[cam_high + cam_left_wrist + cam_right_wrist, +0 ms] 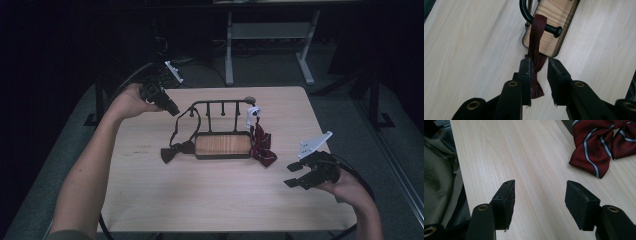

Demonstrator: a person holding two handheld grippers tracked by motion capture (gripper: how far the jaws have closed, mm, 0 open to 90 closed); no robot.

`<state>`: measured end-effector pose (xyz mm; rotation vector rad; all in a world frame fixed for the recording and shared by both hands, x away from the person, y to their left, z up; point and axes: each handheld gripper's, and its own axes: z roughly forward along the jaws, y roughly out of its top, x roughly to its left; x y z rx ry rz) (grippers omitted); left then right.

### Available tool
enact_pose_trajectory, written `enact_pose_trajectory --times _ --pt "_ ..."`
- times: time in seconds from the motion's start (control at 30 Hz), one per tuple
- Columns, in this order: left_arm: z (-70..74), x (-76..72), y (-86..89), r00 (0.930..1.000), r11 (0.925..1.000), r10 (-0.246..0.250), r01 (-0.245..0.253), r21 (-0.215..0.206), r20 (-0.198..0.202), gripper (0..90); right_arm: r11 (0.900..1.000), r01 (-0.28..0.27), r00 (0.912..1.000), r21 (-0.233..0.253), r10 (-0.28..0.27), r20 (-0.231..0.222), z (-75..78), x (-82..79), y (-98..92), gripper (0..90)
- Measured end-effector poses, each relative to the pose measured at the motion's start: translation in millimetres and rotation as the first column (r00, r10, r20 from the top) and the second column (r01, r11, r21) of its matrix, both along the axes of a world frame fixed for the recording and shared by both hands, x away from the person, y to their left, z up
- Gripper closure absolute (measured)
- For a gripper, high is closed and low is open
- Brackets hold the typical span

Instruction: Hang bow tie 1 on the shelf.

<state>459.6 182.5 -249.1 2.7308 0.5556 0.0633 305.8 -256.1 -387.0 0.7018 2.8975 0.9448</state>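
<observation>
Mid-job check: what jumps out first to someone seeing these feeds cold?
The black peg rack on its wooden base, mid-table. A dark bow tie hangs by its strap from the rack's left end, where the left gripper stands open around the strap. A striped red bow tie lies at the rack's right, beyond the open right gripper.

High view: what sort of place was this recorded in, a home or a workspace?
Most likely a lab or workshop, not a home. A bare light-wood table stands alone in a dark room, a metal-framed workbench stands behind it, and cables trail on the grey floor. The rack with bow ties looks like a staged prop.
</observation>
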Motion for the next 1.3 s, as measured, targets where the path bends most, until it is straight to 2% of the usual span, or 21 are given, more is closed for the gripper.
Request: enact_pose_trajectory --times 0.27,0.5,0.97,1.3 --pt "2.4 -7.8 7.2 1.0 1.0 0.005 -0.005 -0.001 0.003 68.3 1.0 0.003 1.0 -0.004 -0.003 0.002 0.4 -0.5 -0.2 40.9" --pt "4.2 -17.8 13.0 0.9999 0.9998 -0.001 0.001 -0.021 0.012 65.0 1.0 0.01 1.0 -0.002 -0.01 -0.002 1.4 -0.4 -0.6 40.7" --pt "-4.6 -39.0 27.9 0.9999 0.9996 -0.002 0.003 -0.029 0.013 60.7 1.0 0.024 0.9997 -0.013 -0.024 -0.01 -4.7 1.6 -2.9 39.6" --pt "-17.2 -53.7 36.8 0.9998 0.9984 -0.001 0.002 -0.056 0.019 57.6 0.999 0.047 0.9989 -0.014 -0.047 -0.008 -5.9 2.5 -5.2 37.2"
